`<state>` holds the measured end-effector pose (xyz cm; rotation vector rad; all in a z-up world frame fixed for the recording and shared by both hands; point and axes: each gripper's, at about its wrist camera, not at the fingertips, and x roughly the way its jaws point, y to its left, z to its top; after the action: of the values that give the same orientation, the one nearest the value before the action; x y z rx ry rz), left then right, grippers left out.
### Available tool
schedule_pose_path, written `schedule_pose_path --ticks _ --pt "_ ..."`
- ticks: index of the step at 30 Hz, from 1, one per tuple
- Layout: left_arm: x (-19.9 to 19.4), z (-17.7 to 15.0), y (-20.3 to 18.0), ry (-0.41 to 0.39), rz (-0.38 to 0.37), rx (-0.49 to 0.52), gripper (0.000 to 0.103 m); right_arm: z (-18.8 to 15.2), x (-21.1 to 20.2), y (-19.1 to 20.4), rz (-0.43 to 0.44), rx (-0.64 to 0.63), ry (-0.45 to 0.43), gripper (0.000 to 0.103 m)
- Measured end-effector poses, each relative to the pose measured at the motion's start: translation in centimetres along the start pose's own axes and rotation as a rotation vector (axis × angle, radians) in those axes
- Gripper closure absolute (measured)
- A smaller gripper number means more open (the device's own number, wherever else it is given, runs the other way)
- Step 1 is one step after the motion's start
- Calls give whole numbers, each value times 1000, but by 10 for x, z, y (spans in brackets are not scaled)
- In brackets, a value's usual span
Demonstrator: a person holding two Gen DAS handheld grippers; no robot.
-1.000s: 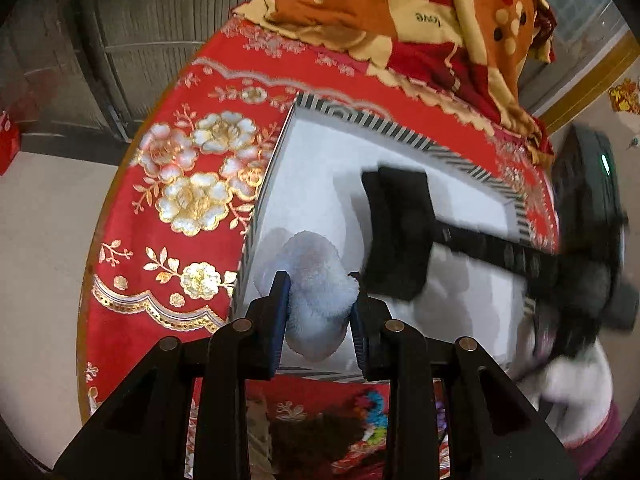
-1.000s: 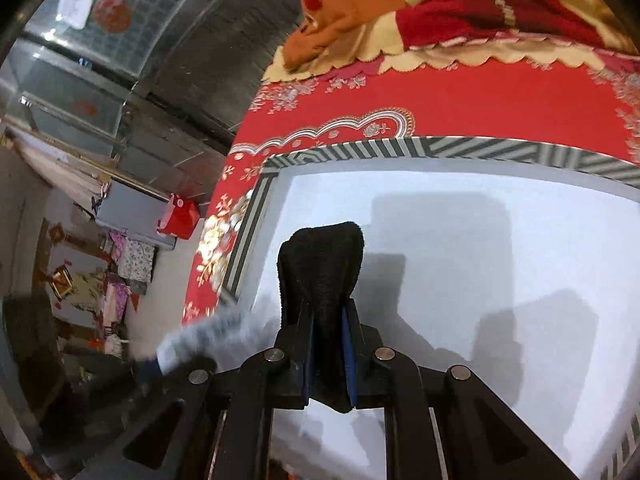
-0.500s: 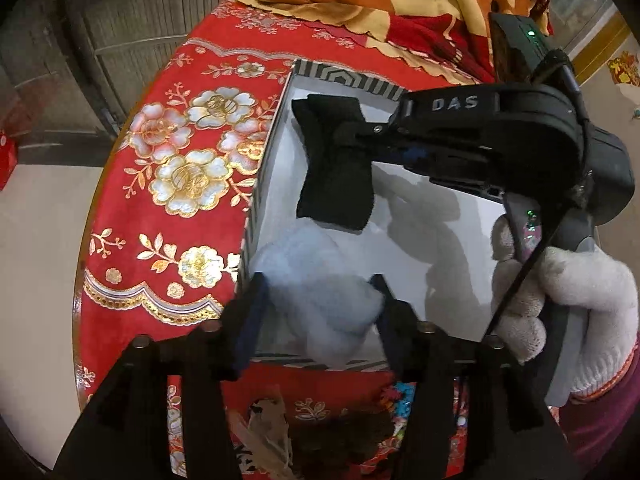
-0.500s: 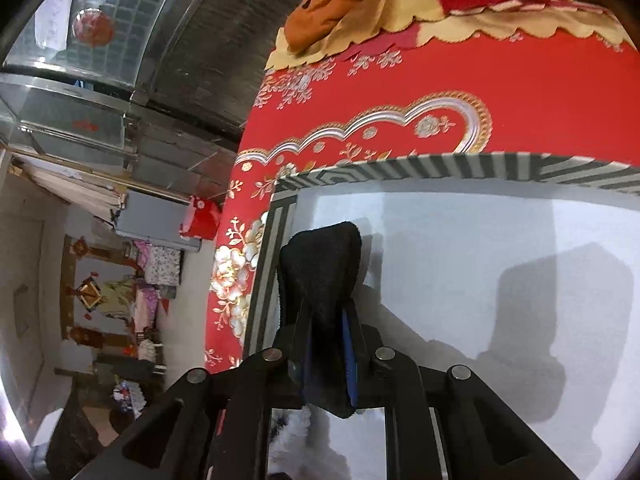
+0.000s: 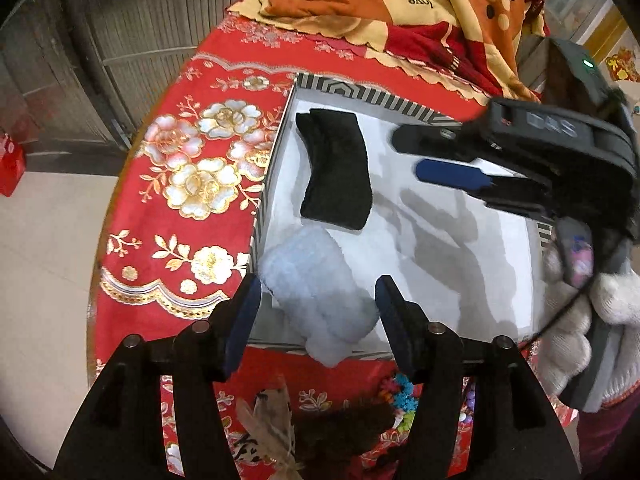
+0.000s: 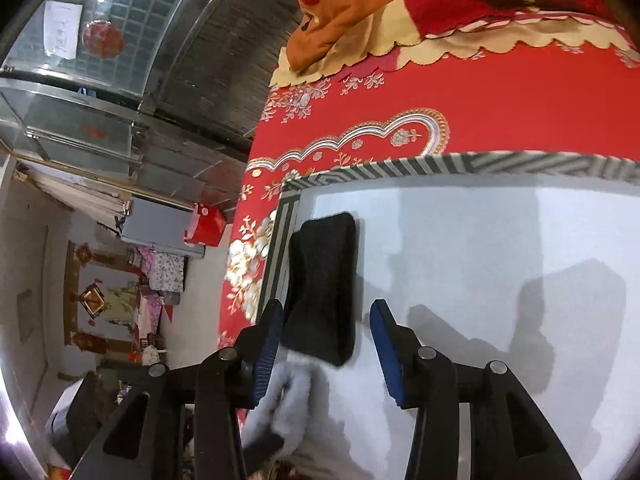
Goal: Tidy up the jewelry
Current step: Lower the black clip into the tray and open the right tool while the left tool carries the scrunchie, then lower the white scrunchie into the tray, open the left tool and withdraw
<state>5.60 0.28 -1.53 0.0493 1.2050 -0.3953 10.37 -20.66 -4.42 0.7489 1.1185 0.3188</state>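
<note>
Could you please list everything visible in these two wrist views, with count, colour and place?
Box: one, white inside with a black-and-white striped rim, on the tablecloth.
Black fabric piece: one, black, lying in the box near its left wall.
Fluffy piece: one, pale blue-white, at the box's near left corner, partly over the rim.
Tablecloth: one, red with gold and white flowers.
Blanket: one, orange, cream and red, heaped at the far edge.
Small colourful items: number unclear, on the cloth in front of the box.
Left gripper: open, either side of the fluffy piece.
Right gripper: open, over the black fabric piece.
Gloved hand: white, holding the right gripper.
</note>
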Motion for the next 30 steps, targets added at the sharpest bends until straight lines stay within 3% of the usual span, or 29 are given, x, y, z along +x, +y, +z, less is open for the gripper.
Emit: schedule_pose_path --ticks 9,18,30 --pt "-26 -6 -9 -38 -20 2 44 -36 -65 18 -12 -49 -63 59" --pt "-60 -26 -12 -74 -20 10 44 -94 -115 27 -51 -90 -98 59" --pt "-101 -68 18 -72 -29 -86 44 -170 -133 38 -126 -160 -96 59"
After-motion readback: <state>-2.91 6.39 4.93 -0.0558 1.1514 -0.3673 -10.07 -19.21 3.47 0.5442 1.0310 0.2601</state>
